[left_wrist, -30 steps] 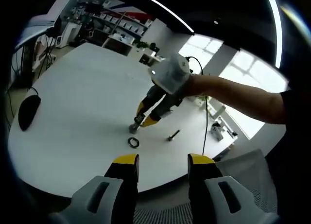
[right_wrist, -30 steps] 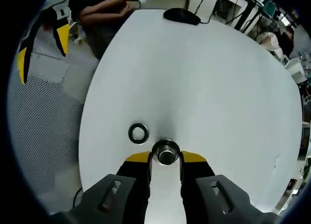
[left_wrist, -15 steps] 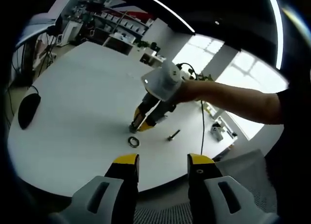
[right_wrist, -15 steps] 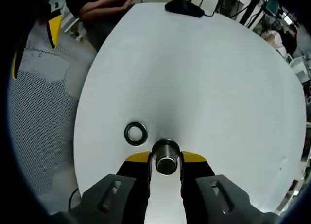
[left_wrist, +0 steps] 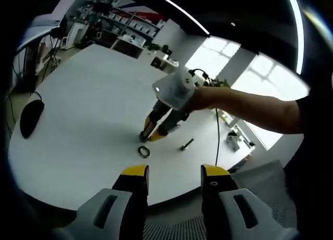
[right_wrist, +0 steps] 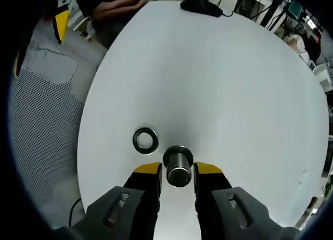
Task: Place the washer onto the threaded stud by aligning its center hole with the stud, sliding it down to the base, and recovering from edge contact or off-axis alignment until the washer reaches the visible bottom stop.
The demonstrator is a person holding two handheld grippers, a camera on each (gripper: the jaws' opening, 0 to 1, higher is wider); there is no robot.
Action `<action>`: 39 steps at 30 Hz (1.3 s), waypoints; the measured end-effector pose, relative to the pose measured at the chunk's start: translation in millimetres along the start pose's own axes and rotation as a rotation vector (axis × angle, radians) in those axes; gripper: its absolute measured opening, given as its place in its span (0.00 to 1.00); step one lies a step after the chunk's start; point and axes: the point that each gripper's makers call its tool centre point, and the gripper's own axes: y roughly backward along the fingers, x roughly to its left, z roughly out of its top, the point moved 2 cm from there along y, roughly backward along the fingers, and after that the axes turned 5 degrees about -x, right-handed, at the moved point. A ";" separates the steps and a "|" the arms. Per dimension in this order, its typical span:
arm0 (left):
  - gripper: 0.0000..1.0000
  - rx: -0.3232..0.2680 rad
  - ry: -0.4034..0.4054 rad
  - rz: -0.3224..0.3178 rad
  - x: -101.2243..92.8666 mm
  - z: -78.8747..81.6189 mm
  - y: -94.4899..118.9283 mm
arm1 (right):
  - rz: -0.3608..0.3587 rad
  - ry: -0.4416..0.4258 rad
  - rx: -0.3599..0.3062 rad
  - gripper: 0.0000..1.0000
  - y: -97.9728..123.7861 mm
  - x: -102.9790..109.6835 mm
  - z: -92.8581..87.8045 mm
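Observation:
A dark metal washer (right_wrist: 145, 139) lies flat on the white round table (right_wrist: 223, 84), just left of my right gripper (right_wrist: 178, 169). That gripper is shut on a short metal cylinder (right_wrist: 178, 166), seen end-on between its yellow-tipped jaws. In the left gripper view the washer (left_wrist: 143, 151) lies near the table's front edge, with the right gripper (left_wrist: 147, 136) tilted down just behind it, tips at the table surface. A small bolt (left_wrist: 186, 144) lies on the table to the right. My left gripper (left_wrist: 169, 172) hangs open off the table edge, holding nothing.
A black mouse (left_wrist: 30, 117) sits at the table's left edge, and a cable (left_wrist: 217, 141) runs over the right side. A person's arm (left_wrist: 250, 107) reaches in from the right. A mesh chair seat (right_wrist: 41, 110) lies beside the table. Shelves and desks stand behind.
The right gripper has tilted a little and kept its hold on the cylinder, which now shows more of its side. The washer and bolt have stayed put; the left gripper is still.

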 end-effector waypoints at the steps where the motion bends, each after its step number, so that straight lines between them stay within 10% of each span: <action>1: 0.38 0.000 0.000 0.000 0.0 0.0 0.0 | -0.011 -0.023 -0.009 0.29 3.2 -0.3 0.5; 21: 0.38 -0.010 -0.003 -0.009 -2.7 1.3 0.5 | -0.085 -0.042 -0.230 0.33 59.8 31.6 44.2; 39: 0.38 -0.015 -0.001 -0.009 -1.8 2.2 0.7 | -0.042 -0.055 -0.196 0.32 20.3 60.1 34.3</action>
